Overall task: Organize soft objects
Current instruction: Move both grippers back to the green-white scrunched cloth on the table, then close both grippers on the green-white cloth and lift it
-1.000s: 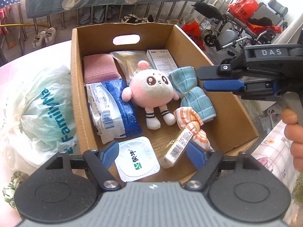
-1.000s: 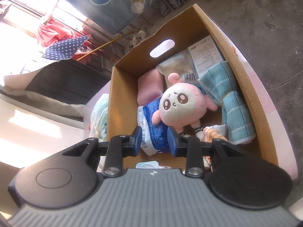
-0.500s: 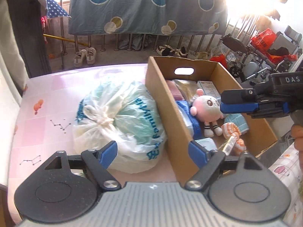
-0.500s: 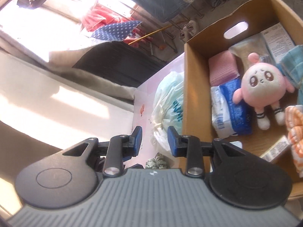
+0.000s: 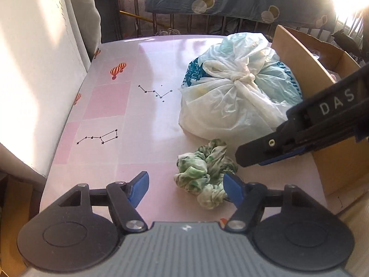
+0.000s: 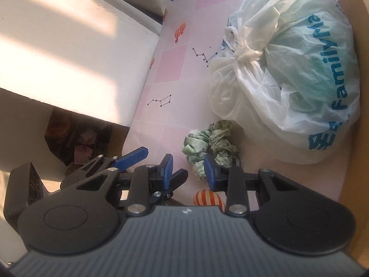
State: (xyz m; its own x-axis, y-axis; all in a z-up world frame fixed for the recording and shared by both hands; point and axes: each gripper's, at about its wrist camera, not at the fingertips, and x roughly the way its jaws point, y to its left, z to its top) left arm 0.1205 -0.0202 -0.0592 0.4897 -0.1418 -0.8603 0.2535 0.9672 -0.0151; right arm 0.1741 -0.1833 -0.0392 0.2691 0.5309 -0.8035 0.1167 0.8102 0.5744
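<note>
Green scrunchie [image 5: 205,173] on the pink table [image 5: 120,106], tools closing in

It lies just ahead of the left tool [image 5: 184,188], whose empty jaws have just narrowed; right tool [image 6: 188,169] part-open, empty.

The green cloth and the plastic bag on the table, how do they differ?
The green cloth is a small crumpled wad mottled green and white; the plastic bag is a far bigger, bulging bundle, white and pale teal with blue lettering. The bag is knotted shut at its top, while the cloth lies loose. The bag sits by the cardboard box; the cloth lies nearer the camera. Both rest on the pink table.
</note>
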